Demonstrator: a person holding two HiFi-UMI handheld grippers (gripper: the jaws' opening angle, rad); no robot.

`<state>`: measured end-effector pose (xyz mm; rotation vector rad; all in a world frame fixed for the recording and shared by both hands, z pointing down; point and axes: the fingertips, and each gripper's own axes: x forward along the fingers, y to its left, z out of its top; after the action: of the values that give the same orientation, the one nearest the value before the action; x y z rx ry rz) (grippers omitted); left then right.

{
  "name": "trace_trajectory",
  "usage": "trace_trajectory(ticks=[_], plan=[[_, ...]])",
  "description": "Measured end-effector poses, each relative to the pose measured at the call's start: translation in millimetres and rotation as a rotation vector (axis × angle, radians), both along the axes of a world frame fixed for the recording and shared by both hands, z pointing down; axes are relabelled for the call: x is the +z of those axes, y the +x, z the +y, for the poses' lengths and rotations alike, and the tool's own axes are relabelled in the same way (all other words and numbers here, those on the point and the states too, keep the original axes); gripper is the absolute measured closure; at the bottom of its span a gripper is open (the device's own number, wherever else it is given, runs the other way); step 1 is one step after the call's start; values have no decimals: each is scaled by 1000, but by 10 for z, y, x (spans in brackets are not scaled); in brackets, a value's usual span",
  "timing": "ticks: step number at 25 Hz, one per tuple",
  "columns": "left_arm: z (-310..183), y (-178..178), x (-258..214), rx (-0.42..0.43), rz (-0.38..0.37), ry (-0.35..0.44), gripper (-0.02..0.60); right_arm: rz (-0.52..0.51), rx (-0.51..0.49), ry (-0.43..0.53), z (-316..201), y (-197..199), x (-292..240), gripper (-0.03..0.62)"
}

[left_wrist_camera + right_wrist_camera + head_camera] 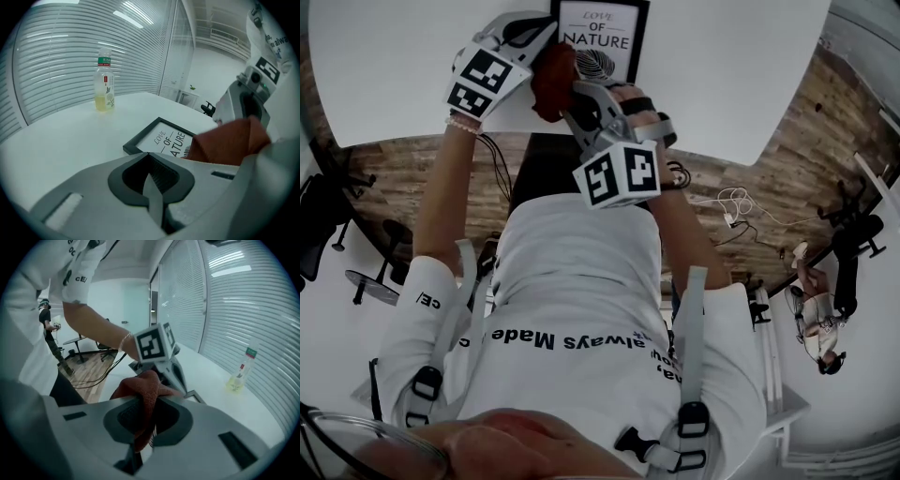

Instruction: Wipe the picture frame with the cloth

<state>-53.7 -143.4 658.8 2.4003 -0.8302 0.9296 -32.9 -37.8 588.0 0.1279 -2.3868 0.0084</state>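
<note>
Picture frame (602,36): lies flat, print up, on the white table (722,66), close to its near edge in front of the person. It has a black border and a pale print with lettering.
Cloth (143,389): rust-red, soft and bunched. It hangs over the frame's near corner, and no view settles whether it touches.
Right gripper (140,423): jaws are clamped on a fold of the cloth, with the rest bulging out above them.
Left gripper (153,188): jaws are closed together with nothing between them, just beside the cloth at the frame's left side.
Handling: the frame is probably light and stiff, with a slick, breakable front. It may skate on the smooth top under a wipe, so steady it by the black border at a corner, not on the print. The limp cloth needs a firm pinch.
Surface: the table is smooth with a rounded edge. A bottle (105,84) of yellowish drink stands well apart, toward the far edge.
Room: an office with slatted blinds (56,56), a wood floor (797,169), cables and chairs. Another person (820,323) stands well away.
</note>
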Motion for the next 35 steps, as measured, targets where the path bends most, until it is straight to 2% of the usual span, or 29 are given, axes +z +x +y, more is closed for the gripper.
trace_trajectory(ticks=[4,15,27,32,35], plan=[[0,4,-7,-3,2,0,578,131,-89,25,81,-152,615,579],[-1,6,-8,0,3,3,578,170,-98,41,48,-42,669,579],[14,23,-13,14,-6,4,578,313,-77,74,-77,753,703,579],[21,25,14,19,-9,6,578,370,-24,96,-190,1175,645,579],[24,8,73,18,-9,2,578,378,4,85,-188,1276,790,579]])
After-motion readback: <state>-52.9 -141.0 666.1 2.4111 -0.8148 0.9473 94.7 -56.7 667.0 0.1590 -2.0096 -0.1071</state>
